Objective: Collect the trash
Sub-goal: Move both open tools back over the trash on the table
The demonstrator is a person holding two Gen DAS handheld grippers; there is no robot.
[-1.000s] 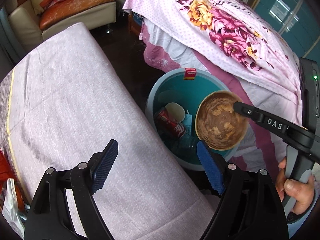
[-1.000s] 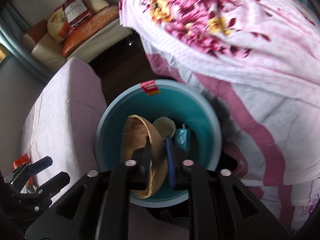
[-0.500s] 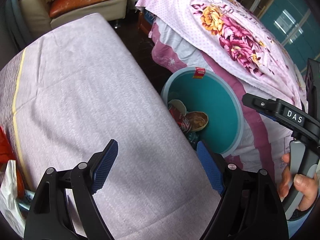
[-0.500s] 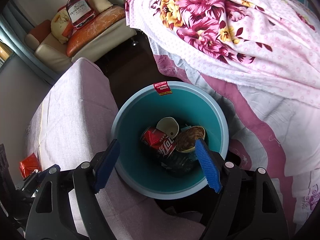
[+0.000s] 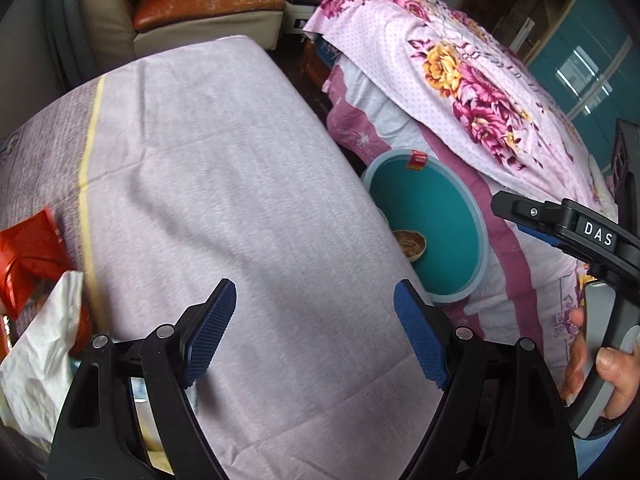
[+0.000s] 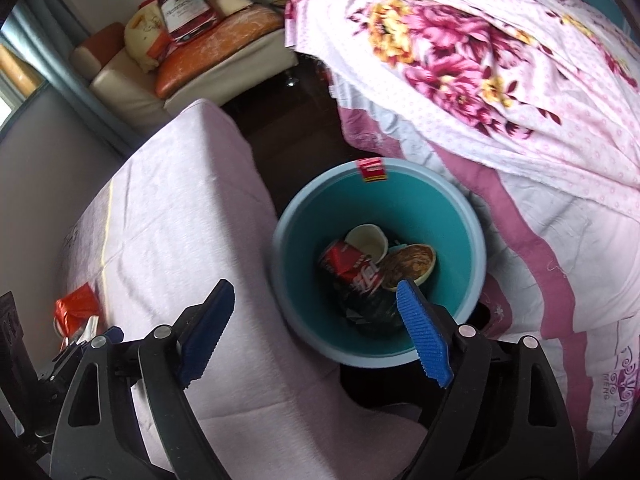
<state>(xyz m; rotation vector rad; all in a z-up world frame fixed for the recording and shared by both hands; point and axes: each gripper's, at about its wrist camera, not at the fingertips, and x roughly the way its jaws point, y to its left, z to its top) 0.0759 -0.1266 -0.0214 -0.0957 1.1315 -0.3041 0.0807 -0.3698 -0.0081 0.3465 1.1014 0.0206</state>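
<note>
a: left wrist view first. what's the left gripper doing?

b: its jaws stand wide apart with nothing between them, over a table draped in pale lilac cloth. at the left edge lie a red wrapper and a crumpled white bag, touching each other.

a: and the bin?

b: teal, on the floor just beside the table's right edge, against the flowered bedspread. a brown bowl shows at its bottom, partly hidden by the table edge. the right gripper reaches in from the right, a hand on its grip; from here i cannot tell how its jaws stand.

a: right wrist view?

b: the right gripper has just been opening, and its jaws gape wide with nothing between them, above the bin. inside lie the bowl, a red can and a white cup, all touching. the wrapper sits on the table at far left, the left gripper close by it. a sofa stands behind.
</note>
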